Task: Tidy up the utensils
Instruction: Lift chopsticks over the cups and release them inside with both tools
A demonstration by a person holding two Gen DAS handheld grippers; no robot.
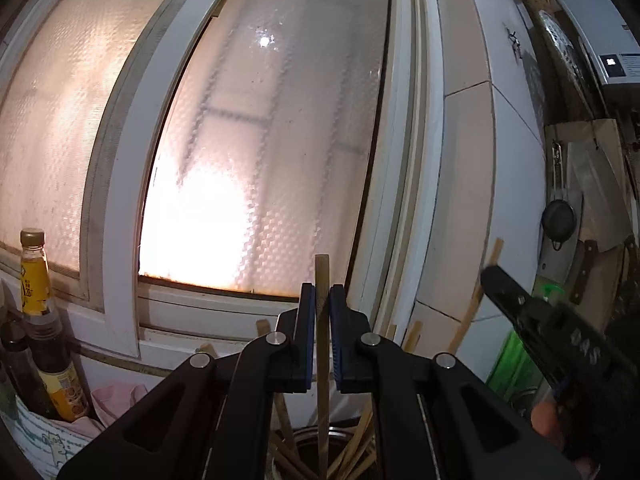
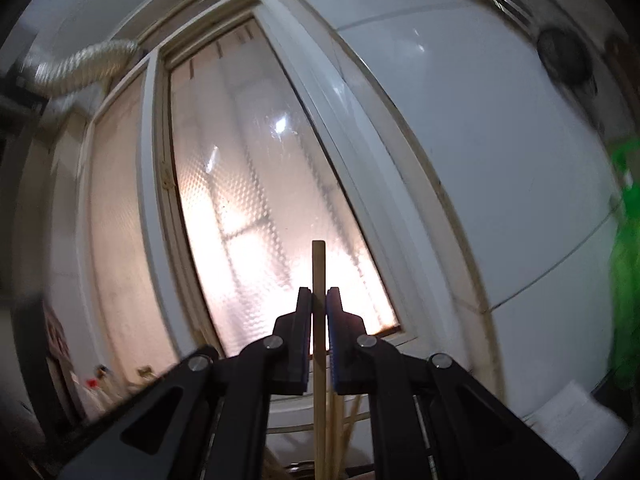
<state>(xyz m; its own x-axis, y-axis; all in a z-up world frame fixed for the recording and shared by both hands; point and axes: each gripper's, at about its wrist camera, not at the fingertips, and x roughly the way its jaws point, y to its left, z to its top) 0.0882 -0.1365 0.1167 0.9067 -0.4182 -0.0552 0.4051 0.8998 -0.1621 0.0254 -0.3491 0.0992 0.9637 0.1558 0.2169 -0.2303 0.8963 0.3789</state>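
My left gripper (image 1: 322, 300) is shut on a wooden chopstick (image 1: 322, 276) that stands upright between its blue pads, its top end poking above the fingertips. Below it, several more chopsticks (image 1: 352, 456) lean in a round metal holder (image 1: 308, 436). In the right wrist view my right gripper (image 2: 319, 304) is shut on another upright wooden chopstick (image 2: 318, 264); further chopsticks (image 2: 340, 436) stand just below and behind it. The right gripper's dark body (image 1: 560, 336) shows at the right edge of the left wrist view, beside the holder.
A frosted window (image 1: 264, 160) with a white frame fills the space ahead. Sauce bottles (image 1: 40, 320) stand at the left on the sill. A cleaver and small pans (image 1: 568, 224) hang on the tiled wall at right. A green plastic bag (image 2: 626, 272) hangs at the right.
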